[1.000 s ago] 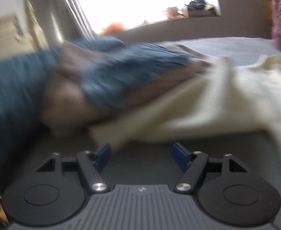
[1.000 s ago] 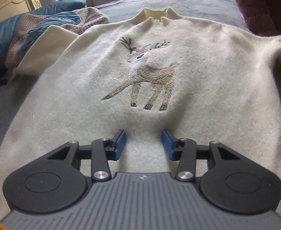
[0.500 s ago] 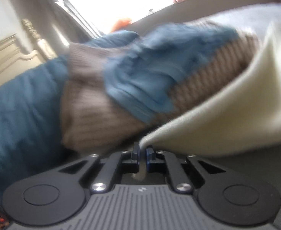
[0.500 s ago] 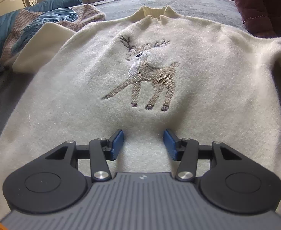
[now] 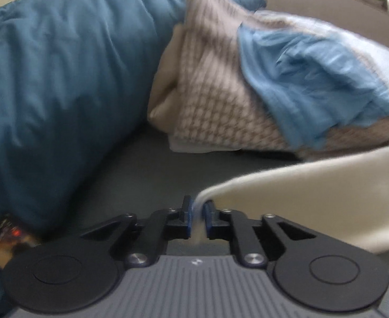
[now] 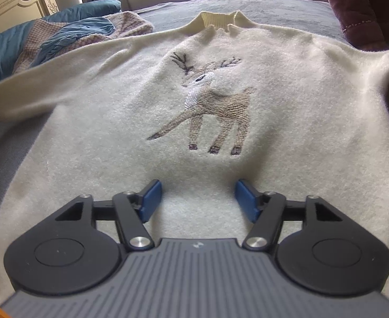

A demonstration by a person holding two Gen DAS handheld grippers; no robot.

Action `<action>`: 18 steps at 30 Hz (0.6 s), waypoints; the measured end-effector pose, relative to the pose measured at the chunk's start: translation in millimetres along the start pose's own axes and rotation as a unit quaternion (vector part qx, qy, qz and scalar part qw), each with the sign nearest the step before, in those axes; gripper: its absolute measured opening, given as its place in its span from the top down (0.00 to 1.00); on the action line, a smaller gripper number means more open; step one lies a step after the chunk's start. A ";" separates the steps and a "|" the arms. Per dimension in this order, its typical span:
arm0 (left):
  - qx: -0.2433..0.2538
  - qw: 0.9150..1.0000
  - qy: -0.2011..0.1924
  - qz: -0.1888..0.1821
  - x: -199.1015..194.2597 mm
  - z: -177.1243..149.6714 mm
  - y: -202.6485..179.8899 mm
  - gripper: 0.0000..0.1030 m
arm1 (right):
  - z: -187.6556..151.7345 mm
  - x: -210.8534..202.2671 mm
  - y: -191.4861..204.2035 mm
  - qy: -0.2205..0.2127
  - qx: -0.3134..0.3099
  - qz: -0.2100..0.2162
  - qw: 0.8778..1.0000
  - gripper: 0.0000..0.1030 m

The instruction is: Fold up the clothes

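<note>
While the cream sweater (image 6: 168, 137) lies spread flat on the grey bed (image 6: 274, 8), your left tool (image 5: 196, 221) pinches its left sleeve cuff (image 5: 202, 204); your right tool (image 6: 196, 198), just opening, stands wide over the near hem, gripping nothing.

Bedroom: bed (image 6: 260, 10), carved headboard (image 6: 6, 2), window

A grey-covered bed (image 6: 260, 10) carries a cream deer sweater (image 6: 115, 137) spread flat at its centre, a beige knit and blue cloth pile (image 6: 88, 33) at ten o'clock, and a teal duvet (image 6: 6, 53) beyond.
</note>
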State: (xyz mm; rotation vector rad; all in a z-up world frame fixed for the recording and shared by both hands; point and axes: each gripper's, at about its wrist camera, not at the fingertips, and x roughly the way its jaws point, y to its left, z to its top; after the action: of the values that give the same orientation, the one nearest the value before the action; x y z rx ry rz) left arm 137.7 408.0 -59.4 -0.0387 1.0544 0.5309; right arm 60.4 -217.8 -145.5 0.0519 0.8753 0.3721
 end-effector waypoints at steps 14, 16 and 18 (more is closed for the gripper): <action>0.153 0.965 -0.205 -0.056 -96.0 -51.2 -135.8 0.41 | 41.8 -15.1 15.6 -0.028 -0.055 -0.031 0.998 0.28; 0.206 0.945 -0.228 -0.111 -110.5 -65.1 -180.2 0.41 | 63.1 -11.4 14.2 -0.035 -0.061 -0.040 0.997 0.29; 0.235 0.927 -0.238 -0.169 -117.0 -76.6 -218.6 0.41 | 85.4 -1.5 8.7 -0.030 -0.059 -0.043 0.997 0.31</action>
State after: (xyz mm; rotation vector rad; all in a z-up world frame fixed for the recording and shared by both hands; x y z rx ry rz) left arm 125.4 149.0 -48.2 0.3150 0.6515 -0.0436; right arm 121.6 -201.1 -87.7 -0.0834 0.7916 0.3384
